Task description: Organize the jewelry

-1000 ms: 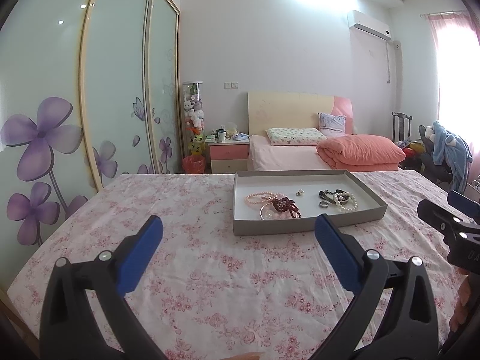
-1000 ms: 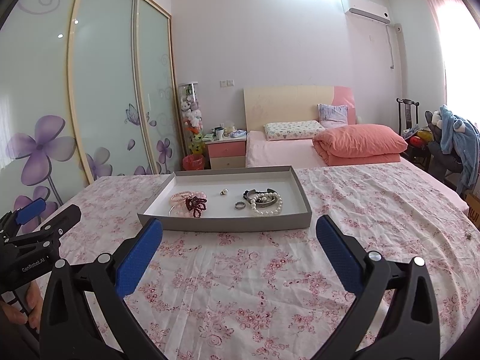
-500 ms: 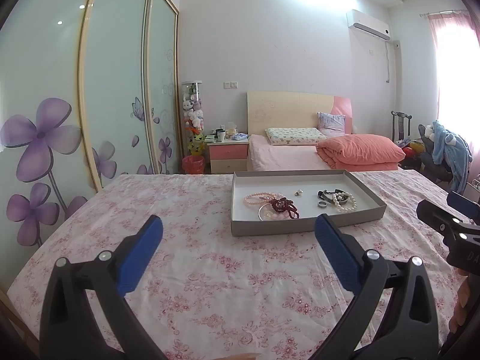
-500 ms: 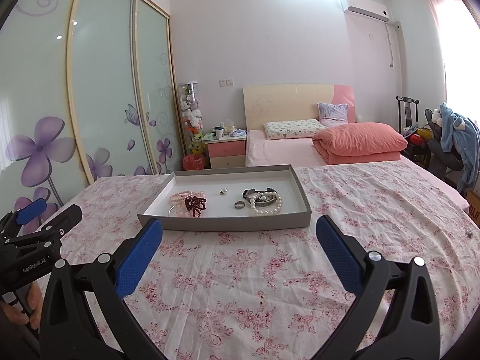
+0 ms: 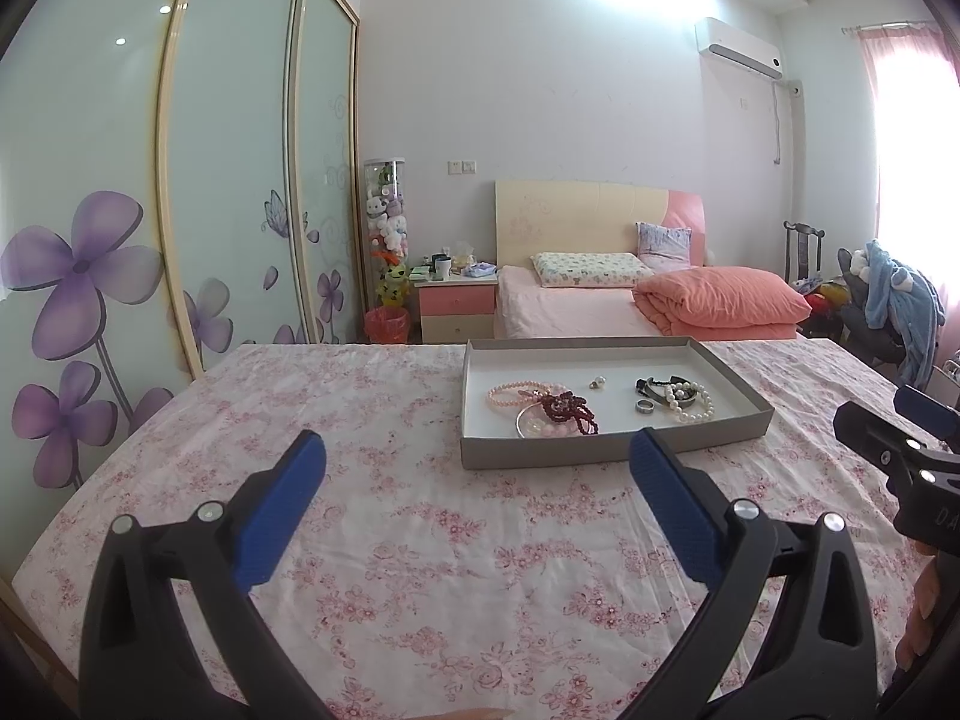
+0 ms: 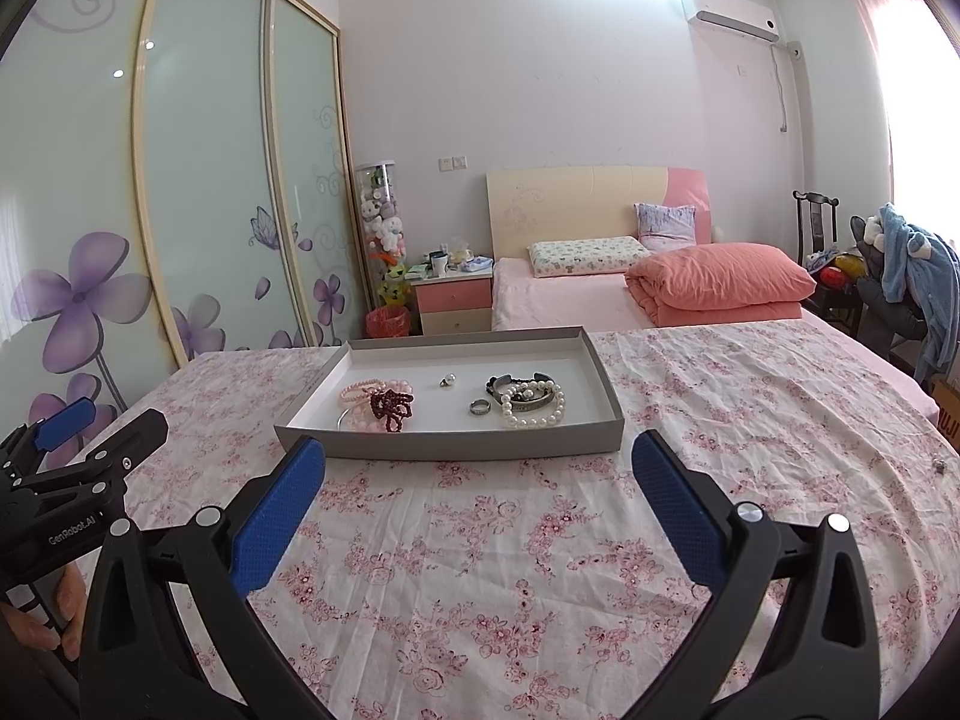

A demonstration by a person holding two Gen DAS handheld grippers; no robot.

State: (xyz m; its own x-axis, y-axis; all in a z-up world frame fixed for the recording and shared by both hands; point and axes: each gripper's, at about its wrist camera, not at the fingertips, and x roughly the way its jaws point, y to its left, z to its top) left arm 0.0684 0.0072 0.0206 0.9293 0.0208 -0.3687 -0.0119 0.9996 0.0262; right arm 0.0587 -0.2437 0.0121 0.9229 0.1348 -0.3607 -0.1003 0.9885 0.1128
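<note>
A shallow grey tray [image 5: 606, 451] [image 6: 450, 447] lies on the floral sheet. It holds a pink bead bracelet [image 5: 510, 391] [image 6: 366, 389], a dark red bead strand [image 5: 567, 408] [image 6: 391, 407], a white pearl bracelet [image 5: 696, 407] [image 6: 537, 405], a silver ring [image 5: 645, 407] [image 6: 480, 407], a dark bangle [image 5: 660, 387] [image 6: 510, 384] and a small earring [image 5: 597, 383] [image 6: 447, 381]. My left gripper [image 5: 477, 456] is open and empty, short of the tray and left of it. My right gripper [image 6: 478, 459] is open and empty, just before the tray's near wall.
The sheet [image 5: 390, 528] covers a wide bed top. A sliding wardrobe [image 5: 180, 210] with purple flowers runs along the left. A second bed [image 5: 630, 300], a pink nightstand [image 5: 459, 306] and a chair with clothes [image 5: 894, 306] stand behind.
Both grippers have crept slightly toward the tray, which sits a little lower and larger in the views. Both stay open.
</note>
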